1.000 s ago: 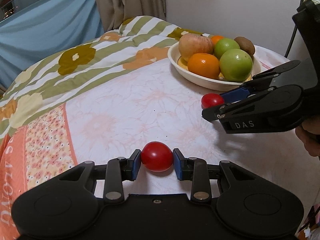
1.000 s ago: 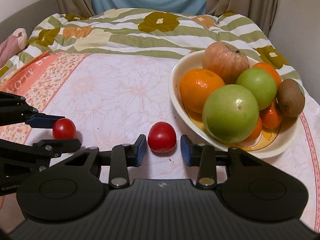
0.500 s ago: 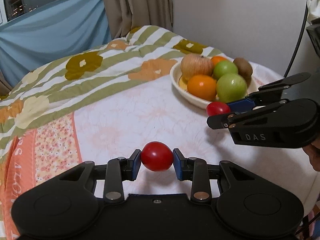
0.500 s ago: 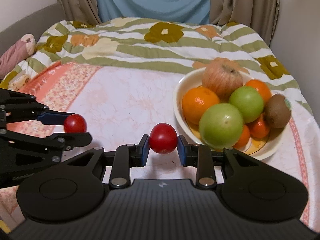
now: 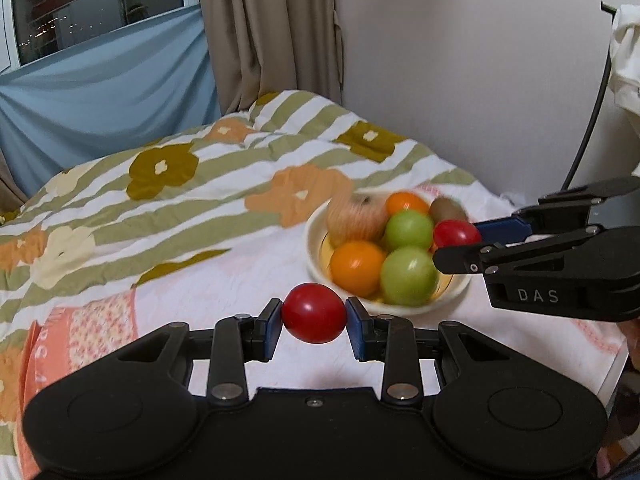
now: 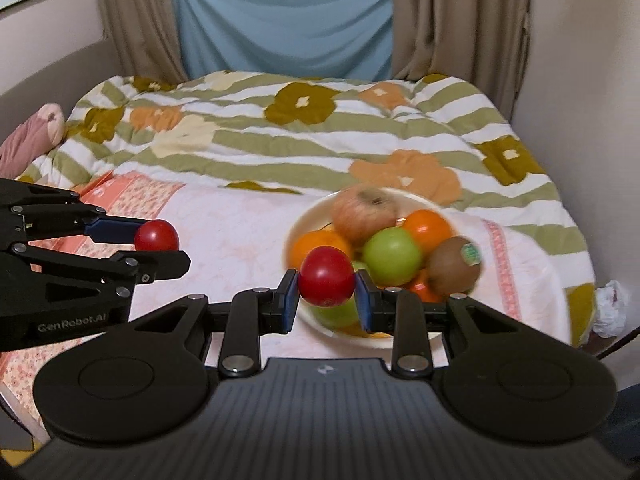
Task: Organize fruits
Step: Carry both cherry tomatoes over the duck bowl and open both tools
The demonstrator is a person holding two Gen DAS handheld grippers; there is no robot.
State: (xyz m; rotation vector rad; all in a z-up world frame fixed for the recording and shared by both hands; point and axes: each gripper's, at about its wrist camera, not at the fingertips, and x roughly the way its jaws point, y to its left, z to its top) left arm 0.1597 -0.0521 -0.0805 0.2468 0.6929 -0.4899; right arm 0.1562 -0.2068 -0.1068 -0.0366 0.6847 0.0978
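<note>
Both tomatoes lifted off bedspread (image 5: 192,280), right jaws now clamped, bowl (image 6: 320,208) nearer

At the lower centre of the frame a red tomato (image 6: 327,275) is clamped between the blue pads of the right gripper (image 6: 327,294). Behind it, right of centre, a cream bowl (image 6: 296,228) of apples, oranges and a kiwi is seen. At mid-left a second tomato (image 6: 157,235) is pinched by the left gripper (image 6: 160,246).

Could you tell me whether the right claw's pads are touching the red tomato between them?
Touching. The right wrist view shows both blue pads pressed against the sides of the red tomato, with no gap, holding it in the air.
</note>
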